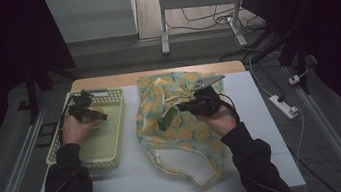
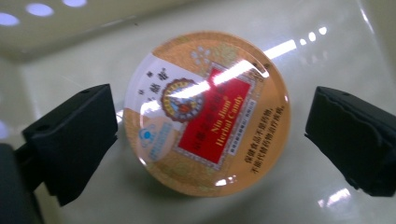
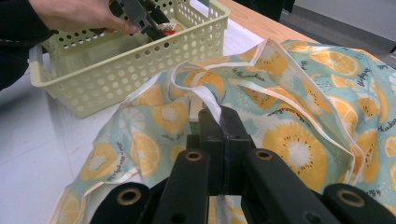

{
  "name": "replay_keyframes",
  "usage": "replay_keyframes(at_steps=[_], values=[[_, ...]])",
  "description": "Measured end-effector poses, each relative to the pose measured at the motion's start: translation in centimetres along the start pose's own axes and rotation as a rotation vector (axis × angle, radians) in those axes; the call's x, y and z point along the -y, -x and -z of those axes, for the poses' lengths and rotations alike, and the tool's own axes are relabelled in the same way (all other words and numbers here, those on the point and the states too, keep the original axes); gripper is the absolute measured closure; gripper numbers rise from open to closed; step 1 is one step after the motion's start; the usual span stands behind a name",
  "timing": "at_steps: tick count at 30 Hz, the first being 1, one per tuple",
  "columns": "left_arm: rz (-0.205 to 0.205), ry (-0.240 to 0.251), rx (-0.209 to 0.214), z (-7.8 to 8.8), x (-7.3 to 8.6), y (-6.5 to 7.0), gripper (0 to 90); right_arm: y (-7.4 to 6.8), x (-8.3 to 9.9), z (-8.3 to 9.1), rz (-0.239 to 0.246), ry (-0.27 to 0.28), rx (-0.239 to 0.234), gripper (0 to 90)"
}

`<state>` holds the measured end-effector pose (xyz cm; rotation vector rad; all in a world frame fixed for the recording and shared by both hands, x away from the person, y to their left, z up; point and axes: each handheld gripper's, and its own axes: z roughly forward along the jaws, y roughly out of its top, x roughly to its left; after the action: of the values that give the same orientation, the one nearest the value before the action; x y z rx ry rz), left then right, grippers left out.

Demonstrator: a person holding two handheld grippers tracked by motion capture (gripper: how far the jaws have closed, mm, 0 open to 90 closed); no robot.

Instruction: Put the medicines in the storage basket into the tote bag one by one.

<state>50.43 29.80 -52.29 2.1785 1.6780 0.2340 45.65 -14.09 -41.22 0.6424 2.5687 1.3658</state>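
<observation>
In the yellow basket (image 1: 112, 129), the left gripper (image 2: 210, 126) has its jaws spread wide, either side of the round candy tin (image 2: 208, 114), label up, untouched. Beside the basket, the right gripper (image 3: 219, 121) pinches the fruit-print bag (image 3: 299, 140) at its rim

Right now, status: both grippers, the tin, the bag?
Left gripper open, jaws either side of candy tin in basket, not touching. Right gripper shut on bag edge. Nothing in the way.
</observation>
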Motion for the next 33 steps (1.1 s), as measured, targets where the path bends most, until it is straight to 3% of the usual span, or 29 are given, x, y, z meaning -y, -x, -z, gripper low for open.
replay_keyframes(at_steps=[4, 12, 22, 33], values=[[0.007, -0.015, -0.025, 0.2, 0.1, 0.1, 19.4, 0.0, 0.0, 0.0, -0.001, -0.001, -0.001, 89.4], [0.041, -0.031, -0.038, 0.5, 0.0, 0.1, 20.5, 0.0, 0.0, 0.0, -0.001, 0.001, 0.0, 89.4], [0.027, 0.03, -0.04, 2.2, 0.0, 0.6, 20.6, 0.0, 0.0, 0.0, -0.002, 0.008, 0.005, 89.4], [-0.018, 0.091, -0.031, 4.6, 0.2, 1.6, 20.6, 0.0, 0.0, 0.0, -0.003, 0.01, 0.006, 89.4]])
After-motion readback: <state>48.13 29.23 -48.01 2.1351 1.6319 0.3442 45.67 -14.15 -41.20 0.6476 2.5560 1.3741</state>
